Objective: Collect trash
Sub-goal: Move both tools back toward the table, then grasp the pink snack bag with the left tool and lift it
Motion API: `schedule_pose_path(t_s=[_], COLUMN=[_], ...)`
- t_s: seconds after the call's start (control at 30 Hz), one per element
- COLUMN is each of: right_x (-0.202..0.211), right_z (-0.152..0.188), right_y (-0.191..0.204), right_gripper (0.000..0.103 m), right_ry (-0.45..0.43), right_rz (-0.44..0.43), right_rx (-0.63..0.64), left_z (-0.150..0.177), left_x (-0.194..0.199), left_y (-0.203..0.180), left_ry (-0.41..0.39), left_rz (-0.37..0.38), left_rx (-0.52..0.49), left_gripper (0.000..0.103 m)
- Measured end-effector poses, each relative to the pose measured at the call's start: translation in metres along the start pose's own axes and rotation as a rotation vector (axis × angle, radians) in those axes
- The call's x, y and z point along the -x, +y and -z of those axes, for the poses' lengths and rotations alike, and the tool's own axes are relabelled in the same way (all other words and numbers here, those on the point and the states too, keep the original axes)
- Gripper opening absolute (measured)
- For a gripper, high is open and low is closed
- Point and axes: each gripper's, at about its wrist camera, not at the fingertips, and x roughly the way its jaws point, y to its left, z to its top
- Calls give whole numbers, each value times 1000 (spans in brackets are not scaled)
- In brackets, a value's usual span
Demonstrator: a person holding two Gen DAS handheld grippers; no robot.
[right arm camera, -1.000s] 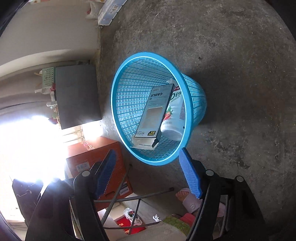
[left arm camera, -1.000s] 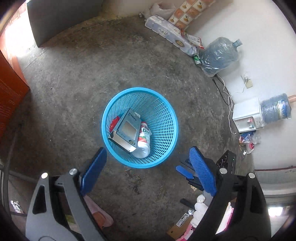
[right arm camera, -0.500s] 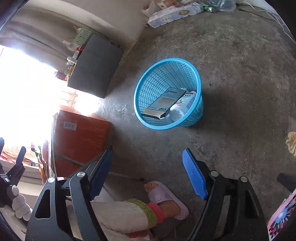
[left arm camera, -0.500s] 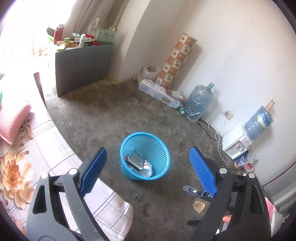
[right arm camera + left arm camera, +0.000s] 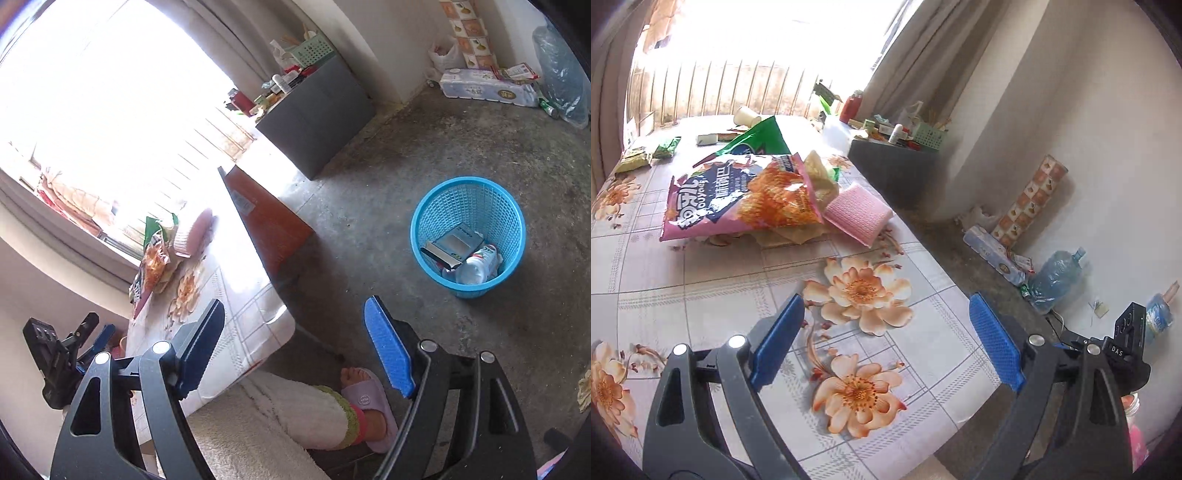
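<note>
My left gripper [image 5: 886,339] is open and empty above the near end of a table with a floral cloth [image 5: 701,280]. Farther along it lie a pink and orange snack bag [image 5: 738,199], a green bag [image 5: 757,142], a pink sponge pad [image 5: 857,216], a paper cup [image 5: 744,116] and small wrappers [image 5: 665,147]. My right gripper [image 5: 295,350] is open and empty above the floor by the table's corner. The blue mesh basket [image 5: 469,206] stands on the concrete floor at the right, holding a grey box [image 5: 452,245] and a white bottle [image 5: 476,264].
An orange crate [image 5: 269,221] sits under the table. A dark cabinet [image 5: 314,114] with clutter stands by the wall. Water jugs [image 5: 1052,277], a tissue pack [image 5: 993,256] and a patterned roll [image 5: 1030,199] line the far wall. The person's slippered foot [image 5: 365,402] is below my right gripper.
Both grippers rose and swung away from the basket. The left now faces the table top with its trash; the right sees the basket farther off.
</note>
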Motion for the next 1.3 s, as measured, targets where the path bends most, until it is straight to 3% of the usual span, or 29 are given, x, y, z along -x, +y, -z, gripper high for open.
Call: schedule_pose_path(t_s=[0.17,0.3,0.4,0.5,0.63,0.8,1.0,1.1,1.13,1.17,1.3], right_x=[-40,-87,-125,-163,-203,-247,-272,-284,-288,-293,-293], right_z=[-12,-24,-37,-48,-63,-81,-98,-101,-101,-100,-93], right_y=[48,88,103,114,127,134,156,175,184,191,204], right_gripper=[76,76,76,76,76,76,76,73,69,56,51], right_ry=[85,177,244,300,306,324,287,270,267,270,240], right_rz=[-161,-206,-243,-244,-158,-92,-7,74,115,151,213], right_rx=[-2,12,-47,-130,-142,-209,-210,-115,-64,-14,108], left_z=[-13,-26,-38,-45,-46,-47,-40,-39,-38,-37,-35], left_x=[7,-9,-28,-50,-72,-77,-77,-81,-82,-82,-77], left_y=[71,103,126,153,187,197,209,215,215,215,214], left_ry=[-44,-70,-82,-77,-48,-75,-93,-92,-90,-92,-103], left_rz=[27,62,94,100,80,51,34,25,24,26,14], left_rx=[276,405,516,649,819,836,904,915,918,919,900], left_gripper=[87,86,86,82,68,61,40,28,24,20,10])
